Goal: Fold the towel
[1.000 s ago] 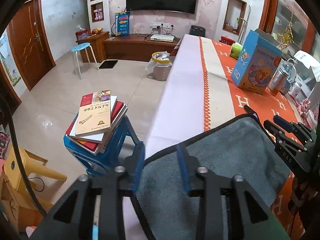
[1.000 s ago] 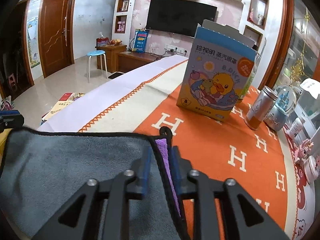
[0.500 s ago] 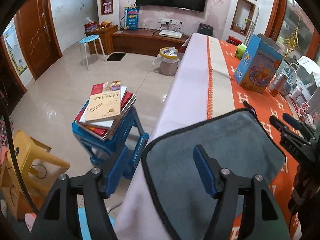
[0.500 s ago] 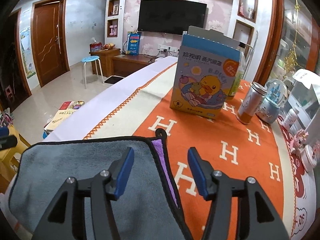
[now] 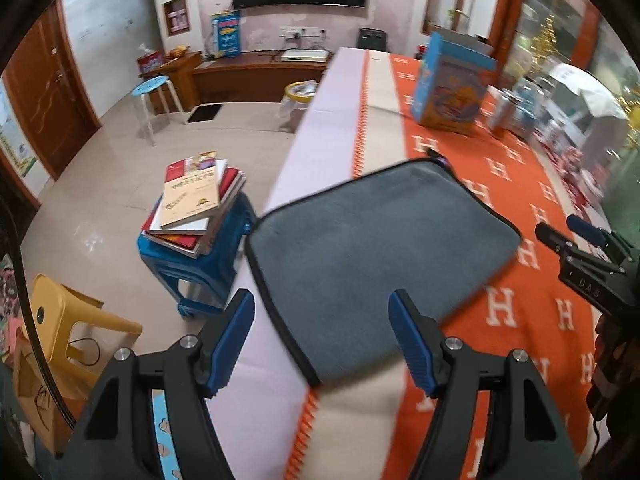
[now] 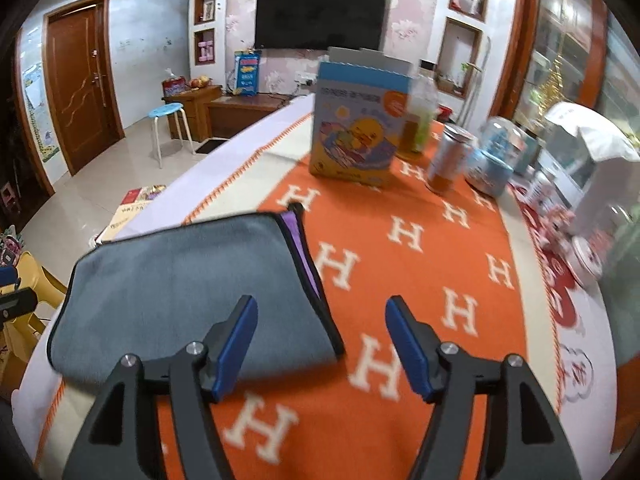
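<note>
A grey towel (image 5: 372,248) with a black hem lies folded flat on the orange tablecloth (image 5: 520,320), near the table's left edge. A purple under-layer (image 6: 298,240) shows along its right side in the right wrist view, where the towel (image 6: 188,280) sits left of centre. My left gripper (image 5: 322,340) is open and empty, held just short of the towel's near edge. My right gripper (image 6: 318,344) is open and empty, over the cloth by the towel's near right corner. The right gripper also shows in the left wrist view (image 5: 584,248).
A blue duck-print box (image 6: 360,136), a can (image 6: 448,160), bottles and jars stand further back on the table. A blue stool stacked with books (image 5: 196,200) and a yellow chair (image 5: 60,328) stand on the floor left of the table.
Both grippers let go of the towel's corners, opened wide and drew back toward me. The towel now lies flat on the table.
</note>
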The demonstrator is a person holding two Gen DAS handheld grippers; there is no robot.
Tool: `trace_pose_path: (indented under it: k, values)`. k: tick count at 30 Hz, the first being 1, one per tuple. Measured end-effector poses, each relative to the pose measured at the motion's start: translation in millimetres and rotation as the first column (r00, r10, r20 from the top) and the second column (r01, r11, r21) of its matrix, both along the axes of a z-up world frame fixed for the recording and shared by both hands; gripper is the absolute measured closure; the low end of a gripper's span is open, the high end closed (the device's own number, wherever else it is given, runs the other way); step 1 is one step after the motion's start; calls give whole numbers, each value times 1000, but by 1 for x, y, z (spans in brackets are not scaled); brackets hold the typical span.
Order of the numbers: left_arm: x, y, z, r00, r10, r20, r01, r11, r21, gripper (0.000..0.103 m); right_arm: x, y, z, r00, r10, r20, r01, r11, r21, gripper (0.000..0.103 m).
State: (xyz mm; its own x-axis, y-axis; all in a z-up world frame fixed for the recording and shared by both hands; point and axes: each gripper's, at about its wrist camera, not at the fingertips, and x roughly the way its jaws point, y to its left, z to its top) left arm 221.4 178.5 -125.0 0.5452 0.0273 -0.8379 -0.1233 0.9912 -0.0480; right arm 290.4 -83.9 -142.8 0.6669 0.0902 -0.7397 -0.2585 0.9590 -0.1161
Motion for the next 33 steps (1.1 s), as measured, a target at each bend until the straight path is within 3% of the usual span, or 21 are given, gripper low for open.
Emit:
trace_pose_path:
  k: [8, 14, 21, 27, 33]
  values:
    - [-17, -32, 1, 995, -102, -21, 102, 995, 1, 32, -64, -54, -14, 983, -164, -81, 166, 986, 21, 27]
    - [-26, -65, 2, 981, -189, -38, 189, 982, -5, 27, -116, -86, -39, 941, -280, -190, 295, 954, 53, 27]
    - [-44, -109, 7, 964, -261, -44, 259, 965, -44, 23, -166, -111, -48, 897, -338, -283, 376, 922, 90, 26]
    - [-67, -146, 13, 958, -281, -51, 278, 959, -48, 21, -195, -128, -36, 897, -329, -295, 377, 918, 121, 26]
    - [-95, -170, 32, 963, -269, -22, 267, 961, -65, 19, -221, -143, -2, 921, -302, -244, 344, 927, 149, 22]
